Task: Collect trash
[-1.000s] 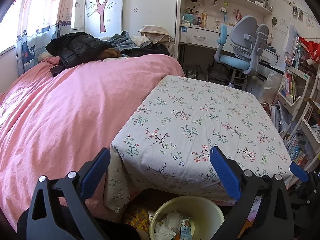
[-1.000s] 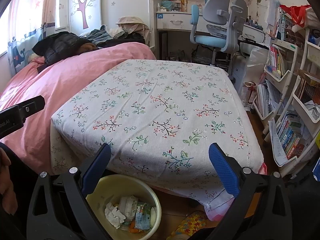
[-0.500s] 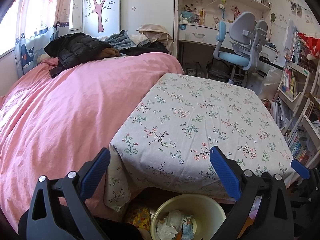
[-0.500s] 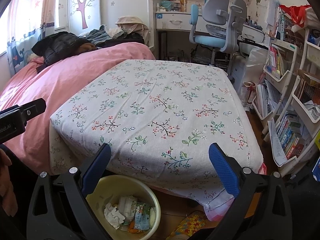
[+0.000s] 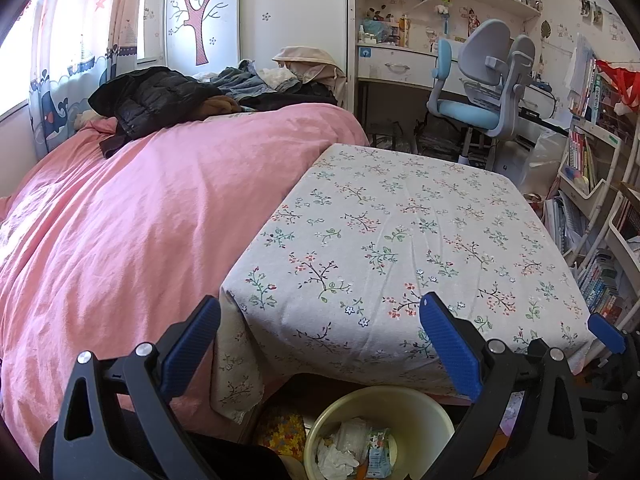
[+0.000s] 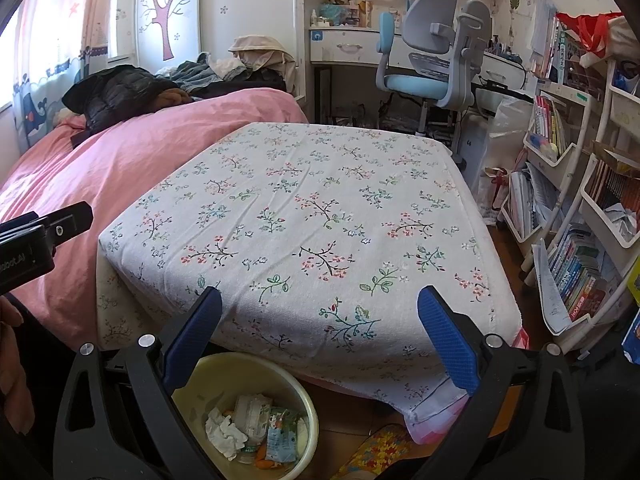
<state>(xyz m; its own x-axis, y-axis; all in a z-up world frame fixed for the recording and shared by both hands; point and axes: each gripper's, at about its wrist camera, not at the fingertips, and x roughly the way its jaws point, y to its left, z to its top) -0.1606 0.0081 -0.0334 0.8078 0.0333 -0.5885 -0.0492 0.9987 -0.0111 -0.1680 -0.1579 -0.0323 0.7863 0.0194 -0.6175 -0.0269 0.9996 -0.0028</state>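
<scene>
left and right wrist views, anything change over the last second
Almost nothing. In the left wrist view the scene slid slightly downward, so the left tool seems to have risen or tilted up a touch; the right tool barely shifted. Nothing was taken hold of or let go: both tools are open and empty. The yellow bin with its wrappers and tissue and the bare floral tablecloth look unchanged.

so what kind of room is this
Most likely a child's bedroom: a bed with a pink duvet, a blue desk chair at a white desk, and shelves of books.
</scene>
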